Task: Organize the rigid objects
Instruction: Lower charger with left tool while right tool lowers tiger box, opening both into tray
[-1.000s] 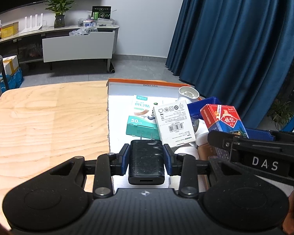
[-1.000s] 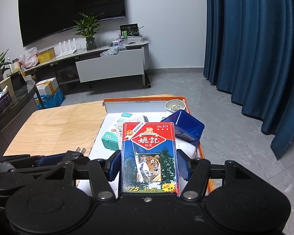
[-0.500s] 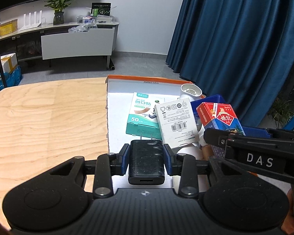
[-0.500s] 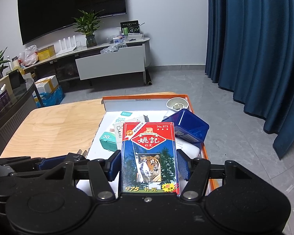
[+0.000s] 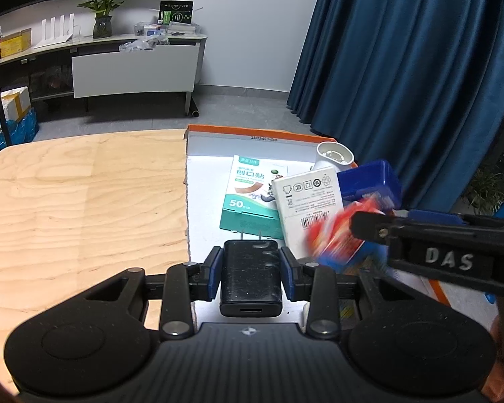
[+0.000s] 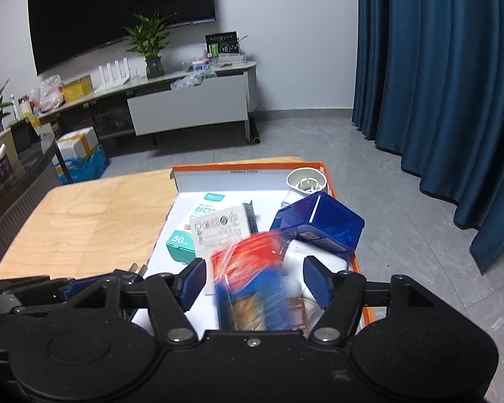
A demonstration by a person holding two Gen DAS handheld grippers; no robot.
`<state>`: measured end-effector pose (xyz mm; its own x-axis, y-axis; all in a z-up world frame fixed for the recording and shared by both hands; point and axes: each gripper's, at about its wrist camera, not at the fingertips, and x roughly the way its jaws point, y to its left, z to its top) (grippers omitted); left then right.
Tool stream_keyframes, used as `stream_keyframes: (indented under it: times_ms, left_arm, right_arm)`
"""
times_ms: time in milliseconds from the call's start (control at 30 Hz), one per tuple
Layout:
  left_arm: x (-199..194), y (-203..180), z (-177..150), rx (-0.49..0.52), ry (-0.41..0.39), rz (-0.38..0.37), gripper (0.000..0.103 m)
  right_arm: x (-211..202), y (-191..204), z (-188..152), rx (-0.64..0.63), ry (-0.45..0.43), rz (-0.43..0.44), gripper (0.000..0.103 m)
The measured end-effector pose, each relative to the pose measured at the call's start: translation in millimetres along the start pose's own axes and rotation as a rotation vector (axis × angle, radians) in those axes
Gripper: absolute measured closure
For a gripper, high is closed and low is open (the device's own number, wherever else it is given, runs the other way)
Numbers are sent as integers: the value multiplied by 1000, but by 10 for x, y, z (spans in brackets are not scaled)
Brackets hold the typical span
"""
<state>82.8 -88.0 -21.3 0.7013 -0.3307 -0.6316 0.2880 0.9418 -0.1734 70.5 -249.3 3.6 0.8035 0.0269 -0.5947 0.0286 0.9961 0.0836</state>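
Two claws working over orange-rimmed tray at right edge of wooden worktop. Left claw pinching black charger tight, prongs pointing forward, hovering at lower centre of its frame, probably waiting for free slot. Right claw spreading, pads clear of red-blue card box, which is blurring as it drops at lower middle of frame, onto pile near blue bin and white barcode box. Teal plaster box lying flat underneath.
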Motion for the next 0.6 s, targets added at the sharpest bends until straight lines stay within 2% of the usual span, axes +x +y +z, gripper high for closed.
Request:
stream_keyframes:
  times_ms: [200,300,600]
  left_arm:
    - [24,-25,1,-2,7,-9,67]
    - [22,-29,2,-7,8,-20,67]
    - [-57,-167,102,15,-28,-54,67]
  right_arm:
    - [-143,-108,1,27,-42,1,23]
    - [-207,-142,2,26,-59,-28,23]
    - [-393,-310,-32,77,-100,-51,23]
